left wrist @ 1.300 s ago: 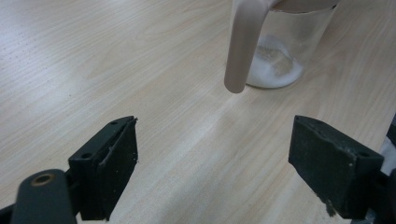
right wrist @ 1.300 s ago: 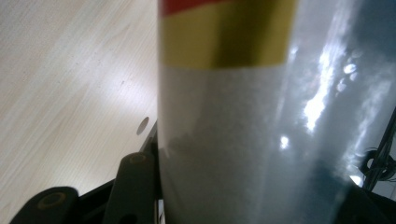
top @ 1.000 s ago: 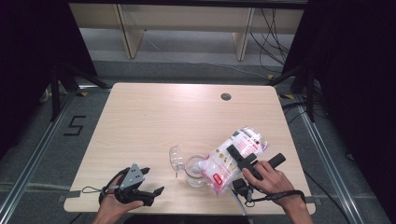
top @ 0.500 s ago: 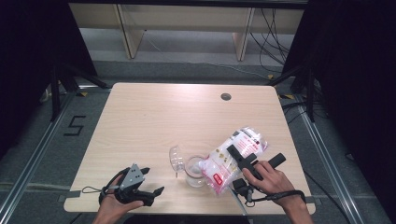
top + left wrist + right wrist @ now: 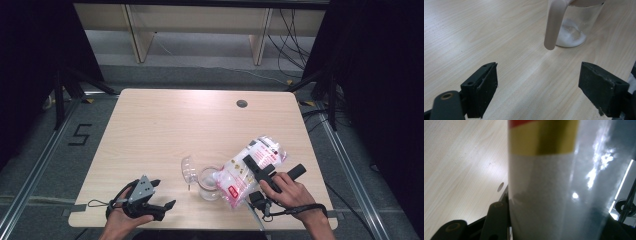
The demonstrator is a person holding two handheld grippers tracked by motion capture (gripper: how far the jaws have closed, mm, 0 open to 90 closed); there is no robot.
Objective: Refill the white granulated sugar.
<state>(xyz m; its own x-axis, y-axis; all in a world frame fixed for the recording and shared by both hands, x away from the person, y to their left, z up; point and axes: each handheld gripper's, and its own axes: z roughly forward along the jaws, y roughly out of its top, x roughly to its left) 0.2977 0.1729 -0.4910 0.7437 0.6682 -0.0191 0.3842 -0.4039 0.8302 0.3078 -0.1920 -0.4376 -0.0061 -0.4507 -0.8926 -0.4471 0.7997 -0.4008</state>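
A clear plastic bag (image 5: 250, 170) of white grains, with a red and gold label, lies tilted with its lower end over a clear glass jug (image 5: 209, 184). My right gripper (image 5: 254, 169) is shut on the bag's middle, and in the right gripper view the bag (image 5: 554, 195) sits between the jaws. The jug (image 5: 574, 27) holds a thin layer of white grains, and a pale handle (image 5: 554, 22) hangs on its near side. My left gripper (image 5: 165, 194) rests near the table's front left edge, open with nothing in it. Its jaws (image 5: 539, 82) point toward the jug.
The wooden table (image 5: 165, 130) has a round cable hole (image 5: 242, 103) at the back right. A clear curved piece (image 5: 189, 169) stands against the jug's left side. Shelving and cables lie on the floor beyond the table.
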